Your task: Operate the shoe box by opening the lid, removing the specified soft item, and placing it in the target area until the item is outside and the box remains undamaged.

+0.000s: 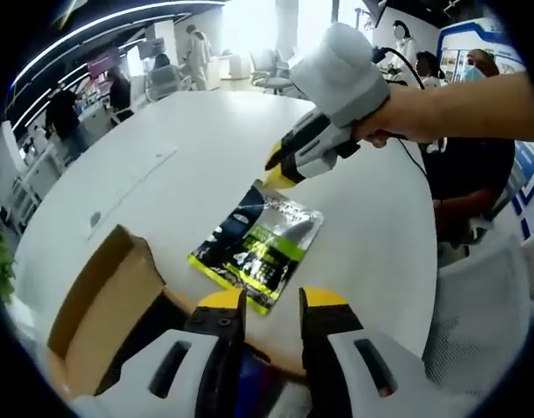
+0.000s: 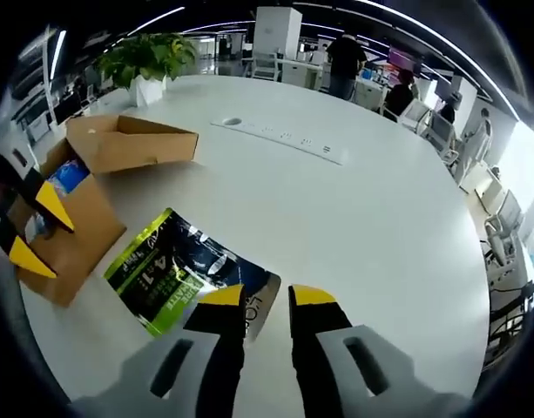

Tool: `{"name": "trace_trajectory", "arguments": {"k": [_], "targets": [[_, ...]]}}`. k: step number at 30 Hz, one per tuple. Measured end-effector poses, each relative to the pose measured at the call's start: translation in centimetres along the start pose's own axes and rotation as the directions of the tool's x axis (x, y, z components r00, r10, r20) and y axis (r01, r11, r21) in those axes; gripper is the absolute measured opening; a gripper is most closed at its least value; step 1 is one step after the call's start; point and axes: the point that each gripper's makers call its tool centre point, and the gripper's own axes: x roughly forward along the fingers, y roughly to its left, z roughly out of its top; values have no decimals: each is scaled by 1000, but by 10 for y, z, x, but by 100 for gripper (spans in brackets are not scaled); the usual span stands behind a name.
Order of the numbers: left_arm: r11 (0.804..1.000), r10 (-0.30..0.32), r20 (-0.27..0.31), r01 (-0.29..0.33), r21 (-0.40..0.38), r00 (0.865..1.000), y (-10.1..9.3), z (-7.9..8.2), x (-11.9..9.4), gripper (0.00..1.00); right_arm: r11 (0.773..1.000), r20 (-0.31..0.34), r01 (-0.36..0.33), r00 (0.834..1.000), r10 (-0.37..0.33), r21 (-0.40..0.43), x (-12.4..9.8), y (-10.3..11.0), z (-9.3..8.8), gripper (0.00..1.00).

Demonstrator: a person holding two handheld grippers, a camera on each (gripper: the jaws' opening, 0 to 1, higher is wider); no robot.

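The shoe box [image 2: 84, 205], a brown cardboard one, sits open at the edge of the round white table [image 2: 354, 218], its lid flap [image 2: 131, 144] raised and something blue visible inside. The soft item, a flat green-and-black foil pouch [image 1: 258, 244], lies on the table just beside the box, fully outside it.

In the left gripper view the right gripper [image 1: 280, 170] sits at the pouch's far corner, its yellow tips touching or just above the foil; whether it pinches that corner is hard to tell from this angle. In the right gripper view its own jaws stand slightly apart, one tip over the pouch's near edge, so it looks released rather than clamped. The left gripper [image 1: 271, 305] hovers over the box's near side with its jaws parted and nothing between them.

The extraction looks essentially done. The risks now are small: if a jaw tip catches the slick foil, the pouch could be dragged or flipped out of place. The left gripper could also crease the cardboard wall or knock the box toward the nearby table edge.
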Motion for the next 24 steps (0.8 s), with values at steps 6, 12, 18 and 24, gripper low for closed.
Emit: {"name": "trace_trajectory", "arguments": {"k": [6, 12, 18, 24], "targets": [[1000, -15, 32, 15, -9, 999, 0, 2, -16, 26, 998, 24, -40, 999, 41, -56, -10, 12, 8, 25], [997, -74, 56, 76, -31, 996, -5, -1, -31, 26, 985, 28, -129, 991, 133, -116, -20, 35, 14, 28], [997, -72, 72, 74, -30, 995, 2, -7, -40, 27, 974, 54, -171, 982, 180, -149, -32, 50, 27, 30], [997, -81, 106, 82, -1, 991, 8, -8, -51, 28, 960, 99, -227, 965, 245, -167, -42, 72, 49, 36]]}}
